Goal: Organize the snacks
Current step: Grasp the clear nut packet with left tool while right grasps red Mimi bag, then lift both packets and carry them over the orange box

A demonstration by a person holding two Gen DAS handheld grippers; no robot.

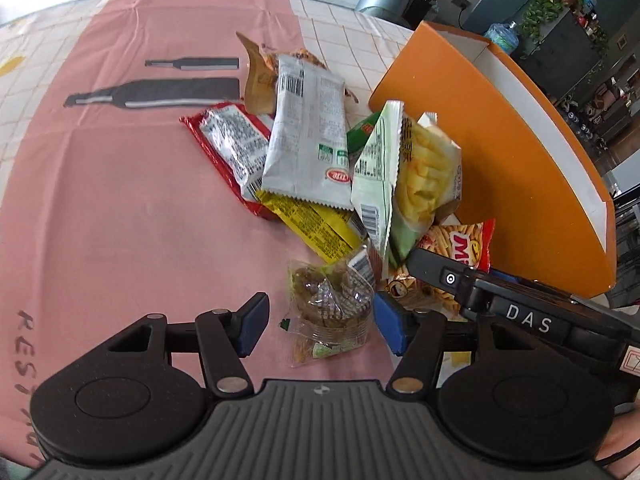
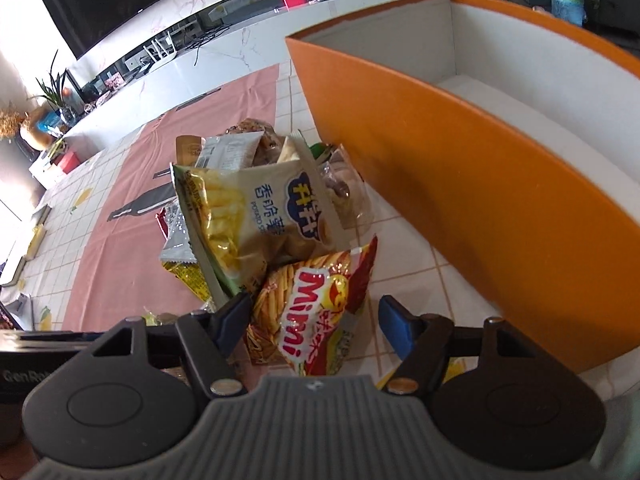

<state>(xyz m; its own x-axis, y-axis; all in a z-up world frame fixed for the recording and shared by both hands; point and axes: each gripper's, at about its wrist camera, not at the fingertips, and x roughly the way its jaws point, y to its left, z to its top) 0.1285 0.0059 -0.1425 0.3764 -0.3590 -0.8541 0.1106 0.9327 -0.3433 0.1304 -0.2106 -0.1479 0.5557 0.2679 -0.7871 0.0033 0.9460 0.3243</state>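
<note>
A heap of snack packets lies on the pink and tiled tablecloth [image 1: 120,200]. My left gripper [image 1: 320,328] is open low over a clear packet of brownish snacks [image 1: 332,308], which sits between the blue pads without being pressed. Beyond it lie a white packet [image 1: 308,136], a red packet [image 1: 228,144], a yellow packet [image 1: 316,224] and a pale chips bag [image 1: 424,172]. My right gripper [image 2: 316,324] is open around a red and yellow Mimi bag [image 2: 320,312], with a gap at the right pad. The chips bag [image 2: 264,216] leans just behind it.
An open orange box [image 2: 460,200] with a white inside stands right of the heap, close to my right fingers; it is also in the left wrist view as the orange box [image 1: 500,160]. The right gripper's black body [image 1: 520,316] crosses beside my left one.
</note>
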